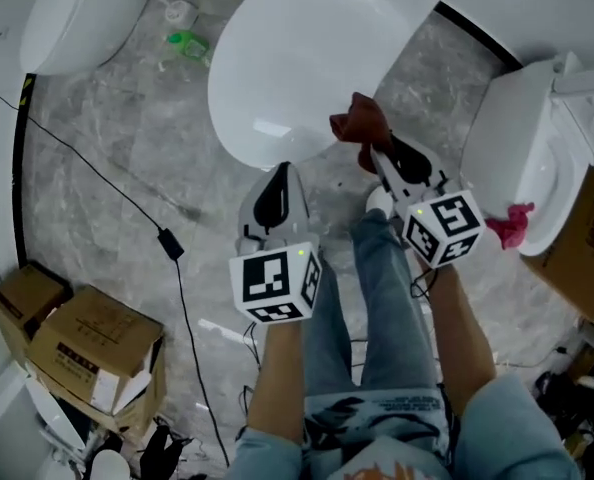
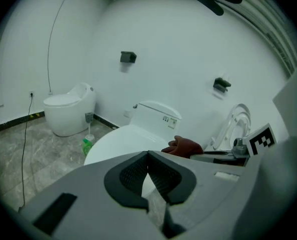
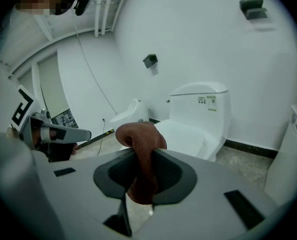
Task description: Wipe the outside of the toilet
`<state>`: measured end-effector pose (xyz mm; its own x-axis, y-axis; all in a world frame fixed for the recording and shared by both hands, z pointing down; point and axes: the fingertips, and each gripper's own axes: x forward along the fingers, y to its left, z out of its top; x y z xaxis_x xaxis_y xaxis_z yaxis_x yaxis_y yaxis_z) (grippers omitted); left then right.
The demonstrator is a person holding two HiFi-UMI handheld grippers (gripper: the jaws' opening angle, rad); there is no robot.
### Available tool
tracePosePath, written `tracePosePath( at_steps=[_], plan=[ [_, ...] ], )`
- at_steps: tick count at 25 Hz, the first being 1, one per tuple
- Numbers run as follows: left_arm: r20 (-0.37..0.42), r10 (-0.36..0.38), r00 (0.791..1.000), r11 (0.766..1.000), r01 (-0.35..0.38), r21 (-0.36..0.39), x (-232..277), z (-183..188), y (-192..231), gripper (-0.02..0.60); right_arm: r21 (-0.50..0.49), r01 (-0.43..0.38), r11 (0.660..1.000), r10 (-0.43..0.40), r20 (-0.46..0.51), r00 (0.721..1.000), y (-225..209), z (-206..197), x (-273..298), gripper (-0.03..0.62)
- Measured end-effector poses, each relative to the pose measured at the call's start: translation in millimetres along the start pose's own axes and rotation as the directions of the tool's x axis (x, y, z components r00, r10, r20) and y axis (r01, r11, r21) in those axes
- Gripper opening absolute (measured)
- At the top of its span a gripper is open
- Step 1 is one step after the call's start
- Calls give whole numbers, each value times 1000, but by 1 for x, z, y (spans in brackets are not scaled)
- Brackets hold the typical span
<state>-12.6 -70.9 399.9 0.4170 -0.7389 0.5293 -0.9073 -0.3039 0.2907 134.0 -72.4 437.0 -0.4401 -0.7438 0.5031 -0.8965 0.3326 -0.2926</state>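
Observation:
A white toilet [image 1: 297, 53] with its lid down fills the upper middle of the head view; it also shows in the left gripper view as the toilet [image 2: 123, 139] and in the right gripper view as the toilet [image 3: 193, 129]. My right gripper [image 1: 372, 148] is shut on a brown-red cloth [image 1: 359, 121], held just off the bowl's front right rim; the cloth [image 3: 141, 159] bunches between the jaws. My left gripper [image 1: 277, 183] hangs shut and empty just in front of the bowl's front edge, its tips [image 2: 147, 156] meeting.
A second toilet [image 1: 537, 158] with a pink rag [image 1: 510, 225] on its rim stands at right. Another toilet [image 1: 77, 13] and a green bottle [image 1: 189, 43] lie at back left. A black cable [image 1: 127, 203] crosses the floor. Cardboard boxes [image 1: 87, 353] sit front left.

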Motion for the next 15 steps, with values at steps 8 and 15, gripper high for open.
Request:
tracePosePath(
  at_steps=[8,15],
  plan=[
    [214,4,977,999,-14,46,-103,143,18,-2,-130,-81,988,102,166,981,112,141,-44,81],
    [403,92,911,992,-118,40,-216,259,31,-2,-153,-106,983,149,304,941,211,256,-98,79]
  ],
)
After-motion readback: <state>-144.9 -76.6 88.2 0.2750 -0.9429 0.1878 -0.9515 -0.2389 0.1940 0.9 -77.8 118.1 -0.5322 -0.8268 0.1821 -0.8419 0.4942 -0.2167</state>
